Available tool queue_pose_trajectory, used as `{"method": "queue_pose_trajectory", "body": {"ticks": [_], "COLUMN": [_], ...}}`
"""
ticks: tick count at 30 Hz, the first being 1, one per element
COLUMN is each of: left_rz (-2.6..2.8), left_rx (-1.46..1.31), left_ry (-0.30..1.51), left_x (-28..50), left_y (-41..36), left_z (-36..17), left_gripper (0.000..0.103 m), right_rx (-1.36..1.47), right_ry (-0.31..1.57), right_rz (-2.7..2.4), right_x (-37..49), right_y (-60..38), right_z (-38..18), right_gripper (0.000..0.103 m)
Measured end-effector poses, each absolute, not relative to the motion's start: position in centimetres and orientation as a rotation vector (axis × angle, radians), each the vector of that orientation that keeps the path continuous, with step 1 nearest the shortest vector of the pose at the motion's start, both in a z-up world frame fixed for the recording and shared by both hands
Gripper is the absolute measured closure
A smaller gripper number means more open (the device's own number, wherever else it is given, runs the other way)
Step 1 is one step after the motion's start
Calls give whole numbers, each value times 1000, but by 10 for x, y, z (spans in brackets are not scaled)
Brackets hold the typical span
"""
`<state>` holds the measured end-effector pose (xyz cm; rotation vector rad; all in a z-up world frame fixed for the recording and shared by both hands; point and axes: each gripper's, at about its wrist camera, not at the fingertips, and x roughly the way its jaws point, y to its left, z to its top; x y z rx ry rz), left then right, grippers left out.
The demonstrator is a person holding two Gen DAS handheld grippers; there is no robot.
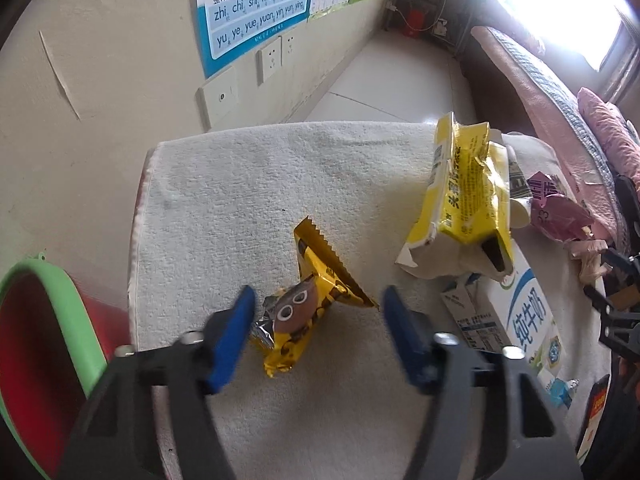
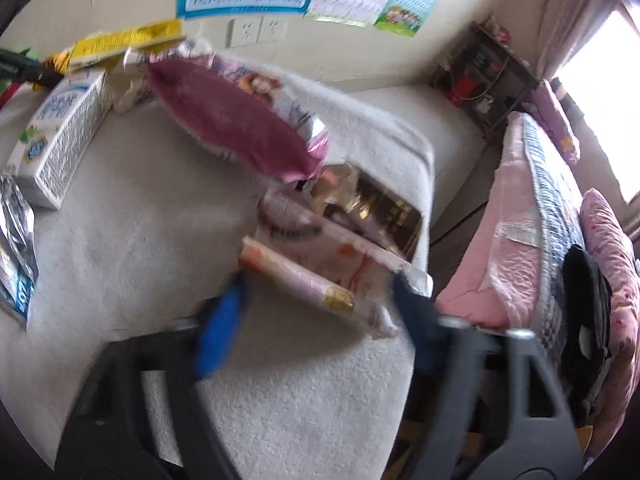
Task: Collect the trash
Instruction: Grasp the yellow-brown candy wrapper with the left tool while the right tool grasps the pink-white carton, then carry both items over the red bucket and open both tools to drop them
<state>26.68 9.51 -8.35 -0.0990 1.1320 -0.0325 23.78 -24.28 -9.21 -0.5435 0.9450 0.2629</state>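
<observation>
At the far left, beside the left gripper [image 1: 318, 308], sits the red bin with a green rim [image 1: 60, 280], the likely place for the trash. The left gripper's jaws stand part-way apart, straddling the yellow snack wrapper [image 1: 316, 300] on the white towel [image 1: 240, 184]; the left pad looks to touch its crumpled end, the right pad stands clear. This reads as the pick-up step: next, close onto the wrapper and carry it left to the bin. Ahead and right lie a torn yellow carton [image 1: 464, 188] and a milk carton [image 1: 524, 316]. The right gripper [image 2: 320, 304], blurred, has its jaws part-way apart around the pink wrapper [image 2: 304, 276]; contact is unclear.
</observation>
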Motion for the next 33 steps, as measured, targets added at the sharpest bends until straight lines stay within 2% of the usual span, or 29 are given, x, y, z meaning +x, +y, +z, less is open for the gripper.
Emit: {"method": "queue_pose_trajectory", "body": {"ticks": [2,4,5,6,8,10,19,33], "left_rz": [-41,-56,-58,-64,-61,-69,-101,-117], "left_rx": [-101,-99,-97,-106,-107,-114,-175,-219], "left_ry": [1131,1130,1127,1125,1122,1109,1086,1011], "left_x": [267,266,266,265,263,259,230,156], "left_y": [95,92,92,92,93,93,90,85], "left_z": [-84,-84,-84,-83,-81,-77,-58,-11], "left_gripper": [53,56,60,73,79,83,87,87], "right_rx": [-564,-546,-546,-549,-522,-488,-176,-157], "right_ry": [928,930,928,921,913,904,942,874], "right_rz": [267,272,267,259,263,265,349,476], "right_x": [235,234,234,233,232,231,225,177], "right_y": [-240,-243,-243,-243,-245,-247,-257,-190], "right_z": [-94,-93,-93,-91,-86,-79,-50,-2], "right_gripper": [48,53,61,65,83,90,92,92]}}
